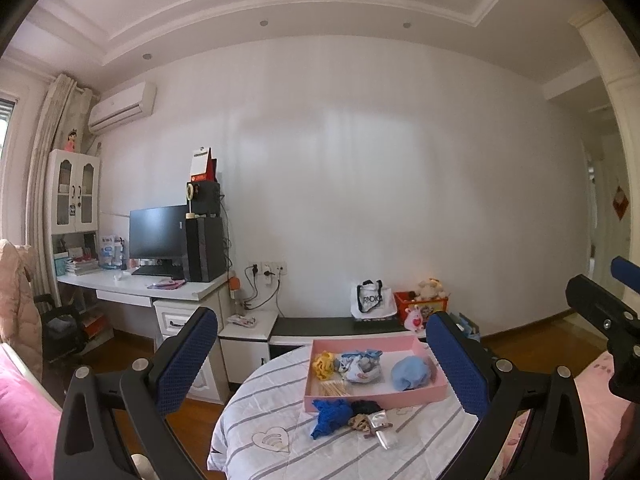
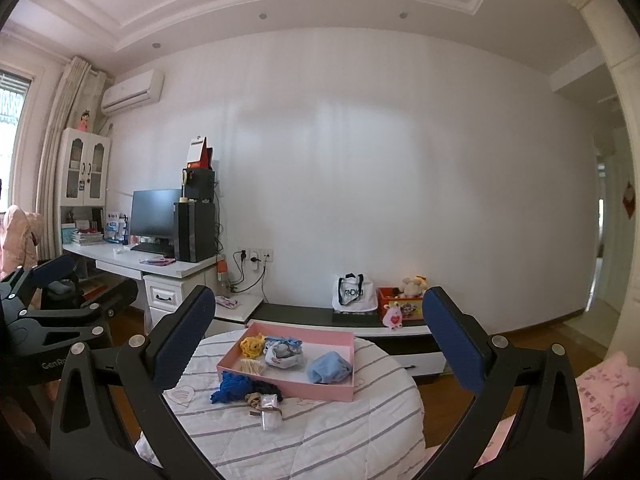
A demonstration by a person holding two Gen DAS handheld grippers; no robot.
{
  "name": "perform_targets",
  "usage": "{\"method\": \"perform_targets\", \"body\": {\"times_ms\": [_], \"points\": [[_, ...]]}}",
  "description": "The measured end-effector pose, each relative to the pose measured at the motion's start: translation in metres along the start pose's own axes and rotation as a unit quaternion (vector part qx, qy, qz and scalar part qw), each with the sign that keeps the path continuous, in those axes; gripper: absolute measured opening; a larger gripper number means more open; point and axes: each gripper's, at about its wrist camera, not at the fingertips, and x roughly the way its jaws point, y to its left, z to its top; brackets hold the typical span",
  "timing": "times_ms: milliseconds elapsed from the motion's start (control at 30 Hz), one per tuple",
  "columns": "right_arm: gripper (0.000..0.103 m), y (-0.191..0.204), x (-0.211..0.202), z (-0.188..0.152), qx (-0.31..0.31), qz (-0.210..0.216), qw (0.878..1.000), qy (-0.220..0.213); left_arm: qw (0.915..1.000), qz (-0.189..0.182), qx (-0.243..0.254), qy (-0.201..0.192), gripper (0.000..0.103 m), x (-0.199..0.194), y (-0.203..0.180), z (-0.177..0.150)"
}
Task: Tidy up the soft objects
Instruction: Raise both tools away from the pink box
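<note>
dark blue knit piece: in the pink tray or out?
Out. The dark blue knit piece lies on the striped cloth by the near wall of the pink tray.

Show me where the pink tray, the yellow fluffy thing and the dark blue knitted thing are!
pink tray (image 1: pixel 362 398), left wrist view, near wall.
yellow fluffy thing (image 1: pixel 323 365), left wrist view, its middle.
dark blue knitted thing (image 2: pixel 230 388), right wrist view, its middle.

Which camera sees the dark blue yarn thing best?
The left wrist view: the blue yarn lies near the middle, big and uncovered, in front of the pink tray. The right wrist view shows it too, smaller and off to the left.
</note>
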Motion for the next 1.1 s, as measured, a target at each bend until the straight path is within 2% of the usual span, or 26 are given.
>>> {"method": "perform_targets", "body": {"times_ms": [700, 933, 1100], "points": [[0.103, -0.004, 0.01, -0.004, 0.003, -0.008, 1.0, 0.012, 0.9999, 0.013, 0.002, 0.008, 0.103, 0.009, 0.005, -0.004], [0.103, 0.003, 0.036, -0.016, -0.006, 0.008, 0.999, 0.047, 0.9986, 0.017, 0.013, 0.047, 0.103, 0.031, 0.009, -0.014], [0.103, 0.01, 0.074, -0.04, 0.001, 0.027, 0.994, 0.107, 0.9936, 0.035, 0.016, 0.106, 0.103, 0.068, 0.016, -0.032]]}}
